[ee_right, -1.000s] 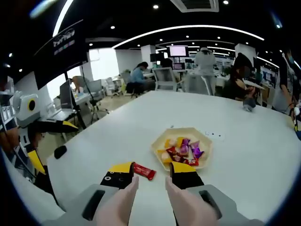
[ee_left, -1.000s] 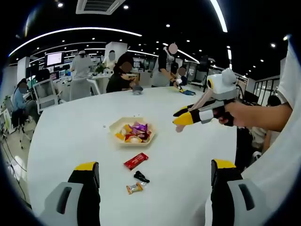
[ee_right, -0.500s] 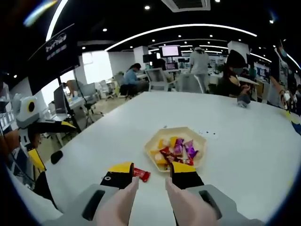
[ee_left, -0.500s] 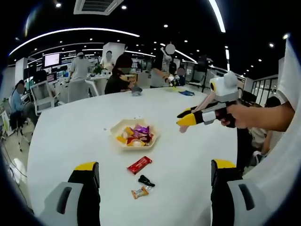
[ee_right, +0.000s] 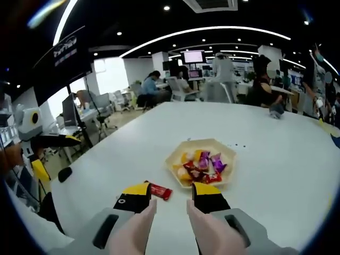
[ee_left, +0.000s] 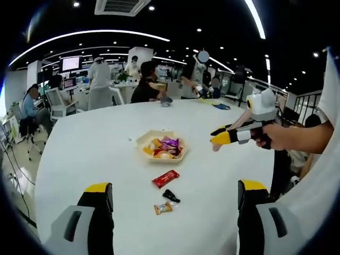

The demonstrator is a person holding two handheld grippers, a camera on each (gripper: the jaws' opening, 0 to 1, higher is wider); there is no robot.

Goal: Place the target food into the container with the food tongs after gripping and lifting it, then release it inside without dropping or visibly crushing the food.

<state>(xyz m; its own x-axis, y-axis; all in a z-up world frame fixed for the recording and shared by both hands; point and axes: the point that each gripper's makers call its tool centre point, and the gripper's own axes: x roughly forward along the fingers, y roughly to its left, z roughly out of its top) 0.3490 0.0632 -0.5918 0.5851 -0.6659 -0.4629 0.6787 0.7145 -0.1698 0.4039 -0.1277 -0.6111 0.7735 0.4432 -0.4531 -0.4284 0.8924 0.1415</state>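
Lying beside right claw (ee_right: 169, 203): red bar (ee_right: 160, 191)

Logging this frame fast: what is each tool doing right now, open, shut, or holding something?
Left tool: open, jaws wide apart, holding nothing.
Right tool: open, holding nothing; the red candy bar lies on the table beyond its tips.

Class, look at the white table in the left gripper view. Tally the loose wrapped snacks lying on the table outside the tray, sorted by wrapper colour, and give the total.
Red wrapper: 1
Black wrapper: 1
Orange wrapper: 1
Total: 3 loose snacks on the table, all lying nearer the camera than the tray of sweets.
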